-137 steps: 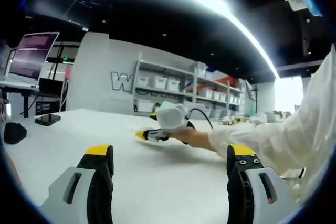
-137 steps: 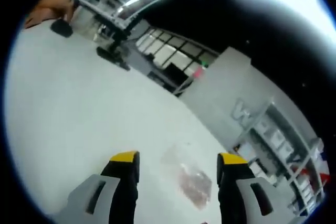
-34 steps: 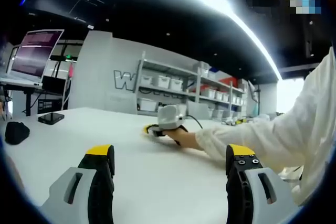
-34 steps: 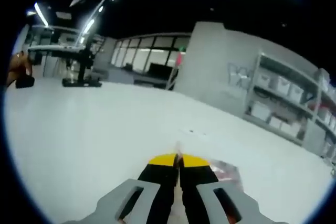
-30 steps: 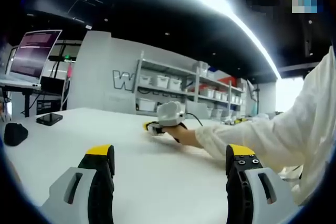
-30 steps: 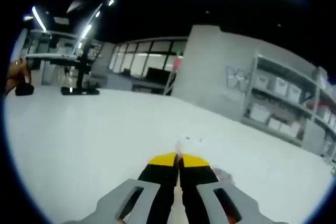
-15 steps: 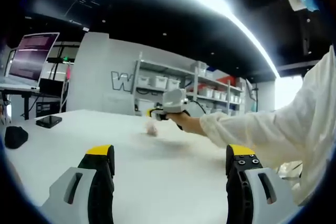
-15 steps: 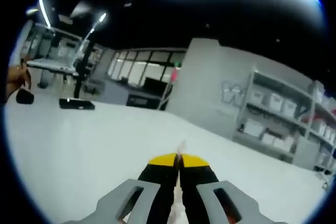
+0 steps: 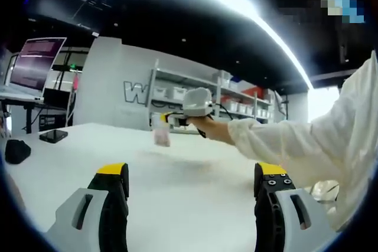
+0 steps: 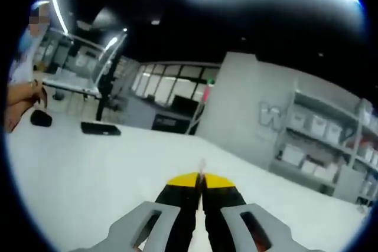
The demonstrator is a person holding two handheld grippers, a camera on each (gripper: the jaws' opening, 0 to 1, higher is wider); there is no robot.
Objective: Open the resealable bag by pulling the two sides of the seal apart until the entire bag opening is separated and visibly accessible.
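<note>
Right gripper (image 9: 160,118), jaws pinching the resealable bag (image 9: 161,136), holds it hanging clear of the desk (image 9: 177,175); left gripper (image 9: 188,196) jaws spread, idle. Risk: the thin single-edge pinch may slip

My left gripper (image 9: 186,175) hovers low with its jaws wide apart. My right gripper (image 10: 202,182) has its jaws pressed together; my right arm (image 9: 283,146), in a white sleeve, reaches forward and holds it raised.
</note>
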